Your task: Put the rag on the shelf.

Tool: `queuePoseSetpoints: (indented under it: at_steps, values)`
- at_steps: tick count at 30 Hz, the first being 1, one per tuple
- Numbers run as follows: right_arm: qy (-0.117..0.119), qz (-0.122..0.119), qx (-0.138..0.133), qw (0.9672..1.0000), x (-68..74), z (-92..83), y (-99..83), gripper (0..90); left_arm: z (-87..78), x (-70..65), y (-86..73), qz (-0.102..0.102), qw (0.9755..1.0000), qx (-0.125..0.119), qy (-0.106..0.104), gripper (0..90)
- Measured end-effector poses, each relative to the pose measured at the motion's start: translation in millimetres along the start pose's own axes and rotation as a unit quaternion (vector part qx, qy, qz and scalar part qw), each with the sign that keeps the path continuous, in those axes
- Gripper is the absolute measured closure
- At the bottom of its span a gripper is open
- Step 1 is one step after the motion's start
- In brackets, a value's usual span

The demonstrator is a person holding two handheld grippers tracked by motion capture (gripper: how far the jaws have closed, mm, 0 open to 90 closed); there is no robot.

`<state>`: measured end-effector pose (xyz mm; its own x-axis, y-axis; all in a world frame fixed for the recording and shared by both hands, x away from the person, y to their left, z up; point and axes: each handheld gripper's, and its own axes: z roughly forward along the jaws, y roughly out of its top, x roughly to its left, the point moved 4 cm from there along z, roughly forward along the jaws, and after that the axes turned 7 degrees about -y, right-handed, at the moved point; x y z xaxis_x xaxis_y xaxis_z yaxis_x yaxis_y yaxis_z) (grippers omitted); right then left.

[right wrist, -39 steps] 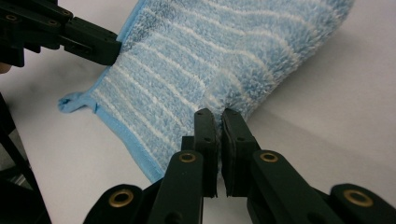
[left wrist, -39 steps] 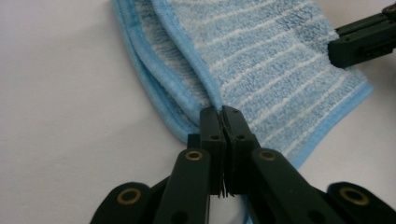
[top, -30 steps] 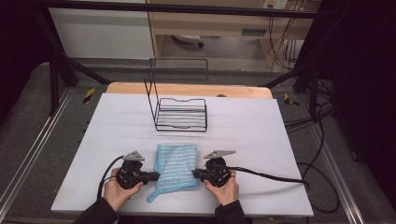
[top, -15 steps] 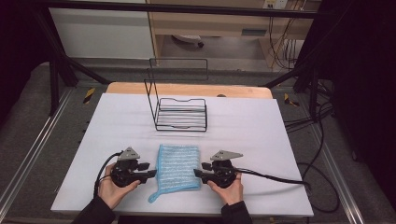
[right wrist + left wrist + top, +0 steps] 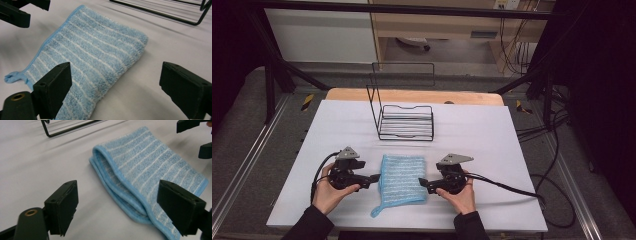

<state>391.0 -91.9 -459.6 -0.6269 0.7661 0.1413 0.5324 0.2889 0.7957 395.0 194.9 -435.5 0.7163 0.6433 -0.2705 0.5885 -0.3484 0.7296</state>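
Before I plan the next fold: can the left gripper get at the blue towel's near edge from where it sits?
Probably yes. The left gripper sits beside the blue towel, jaws open after just opening, with bare table between them. The right gripper is at the opposite edge.

Nothing to read here: no lettering, label, brand, number or sign can be made out on any surface in the three views. The pale tag on the wooden shelf front at the far side of the high view is too small and blurred to give a word.
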Motion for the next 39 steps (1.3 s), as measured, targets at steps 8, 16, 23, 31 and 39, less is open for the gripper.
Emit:
queuePoseSetpoints:
  at_steps: [8, 16, 23, 31, 39]
  values:
    - [-0.013, -0.005, 0.006, 0.9999, -6.6, -2.2, 3.1, 4.6, 4.2, 5.9, 19.5, 0.012, 0.9998, -0.01, 0.01, 12.0]
    - [-0.017, 0.007, 0.003, 0.9998, -10.8, -4.3, 1.6, 5.0, 21.2, 17.7, 36.6, 0.006, 0.9989, 0.001, 0.046, 12.7]
    - [-0.015, 0.007, 0.004, 0.9998, -11.0, -2.9, 0.6, 5.3, 49.5, 28.9, 39.8, -0.019, 0.9978, 0.018, 0.06, 24.3]
    - [-0.014, 0.004, 0.011, 0.9998, -11.0, -1.1, -0.8, 6.1, 64.9, 35.7, 31.9, -0.031, 0.9962, 0.054, 0.061, 43.1]
    - [-0.011, 0.009, 0.012, 0.9998, -11.1, -1.3, 0.1, 7.0, 69.7, 34.9, 28.4, -0.037, 0.9961, 0.065, 0.045, 53.4]
